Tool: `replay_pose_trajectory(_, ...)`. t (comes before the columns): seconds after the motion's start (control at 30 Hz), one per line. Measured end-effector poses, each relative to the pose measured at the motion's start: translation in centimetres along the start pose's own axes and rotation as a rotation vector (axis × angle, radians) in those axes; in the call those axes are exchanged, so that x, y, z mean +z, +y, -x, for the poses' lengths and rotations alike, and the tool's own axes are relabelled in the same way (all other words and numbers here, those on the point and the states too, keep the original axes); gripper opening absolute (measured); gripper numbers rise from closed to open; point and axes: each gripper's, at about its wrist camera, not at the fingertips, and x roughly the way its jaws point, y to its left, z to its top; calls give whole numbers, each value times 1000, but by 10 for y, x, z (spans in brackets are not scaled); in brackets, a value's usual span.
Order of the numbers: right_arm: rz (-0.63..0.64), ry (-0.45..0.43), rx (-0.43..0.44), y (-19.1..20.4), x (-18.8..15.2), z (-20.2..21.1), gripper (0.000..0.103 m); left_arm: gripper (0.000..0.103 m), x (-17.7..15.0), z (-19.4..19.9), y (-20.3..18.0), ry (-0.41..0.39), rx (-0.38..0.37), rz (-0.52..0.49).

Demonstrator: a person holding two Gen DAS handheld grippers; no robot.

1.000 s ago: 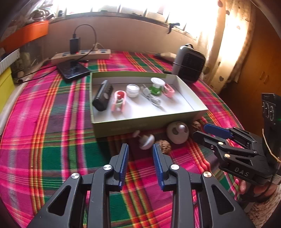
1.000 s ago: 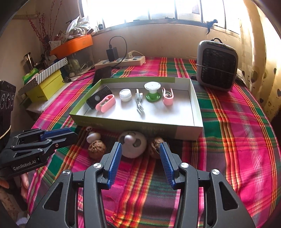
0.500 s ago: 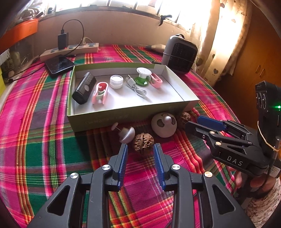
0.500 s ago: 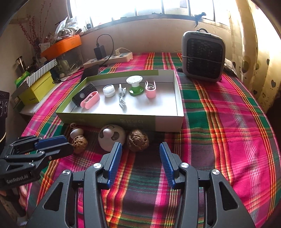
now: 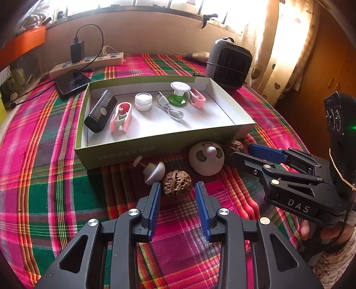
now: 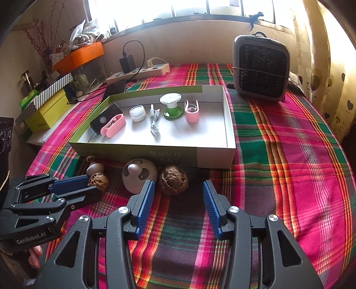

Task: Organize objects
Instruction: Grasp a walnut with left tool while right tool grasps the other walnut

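Approach step: left claw, narrowly parted, brackets walnut at 12 o'clock; next, pinch. Right claw gapes wide.

A counter draped in pink, green and red plaid cloth fills the room's middle. At the far side a beige wall rises to a bright window pouring in sunlight. On the right hangs a cream curtain with heart shapes, beside a brown wooden cabinet. Far left, a cluttered shelf holds boxes.
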Motion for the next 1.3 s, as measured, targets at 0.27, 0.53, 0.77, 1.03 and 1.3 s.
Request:
replay_pose_trajectory(0.27, 36, 12, 4, 4, 5, -6, 46, 30, 1, -6, -2, 17, 18, 17)
replay_pose_trajectory(0.53, 15, 17, 32, -1, 10, -11, 46, 30, 4, -8, -2, 15, 26, 21)
replay_pose_trajectory(0.77, -20, 31, 67, -8, 10, -13, 46, 30, 4, -8, -1, 15, 16, 31)
replay_pose_trajectory(1.03, -28, 28, 77, -11, 10, -12, 38, 30, 5, -9, 0, 14, 16, 32)
replay_pose_trajectory(1.3, -15, 40, 64, -8, 10, -17, 37, 29, 5, -9, 0, 12, 26, 30)
